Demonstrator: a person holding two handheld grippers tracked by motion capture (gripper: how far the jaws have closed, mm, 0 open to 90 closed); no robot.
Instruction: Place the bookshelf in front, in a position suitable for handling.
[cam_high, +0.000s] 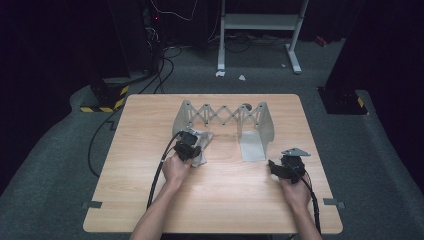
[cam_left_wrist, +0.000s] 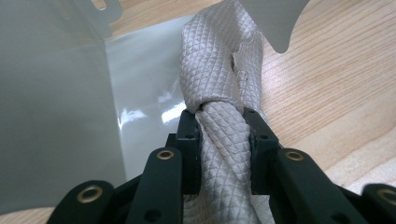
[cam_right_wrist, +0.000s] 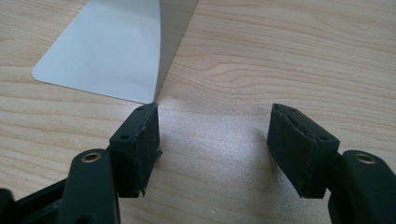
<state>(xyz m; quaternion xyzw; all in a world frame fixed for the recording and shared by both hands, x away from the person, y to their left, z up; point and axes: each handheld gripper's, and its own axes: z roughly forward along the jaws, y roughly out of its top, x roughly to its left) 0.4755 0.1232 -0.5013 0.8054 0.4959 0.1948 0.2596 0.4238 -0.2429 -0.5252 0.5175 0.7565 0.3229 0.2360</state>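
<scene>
Nearest the table's (cam_high: 150, 210) front edge, the left gripper (cam_high: 187, 145) was seen left of centre, its jaws clamped on a pale cloth (cam_high: 201, 147). In the left gripper view the cloth (cam_left_wrist: 219, 135) was shown as a cream fabric with a fine quilted diamond weave, gathered into a rope-like bundle between the black pads (cam_left_wrist: 190, 144) and folded over itself just beyond them. The right gripper (cam_high: 280, 167) was held low over the wood near the right edge, its jaws spread wide with nothing between them; bare table (cam_right_wrist: 280, 60) was seen between its pads (cam_right_wrist: 144, 140). Farther back, the cloth was lying on the left base plate of a grey metal rack (cam_high: 222, 117), against that plate's upright wall (cam_left_wrist: 51, 107). The rack's scissor lattice was stretched across the far middle of the table, and its right base plate (cam_right_wrist: 107, 51) was found just beyond the right gripper.
</scene>
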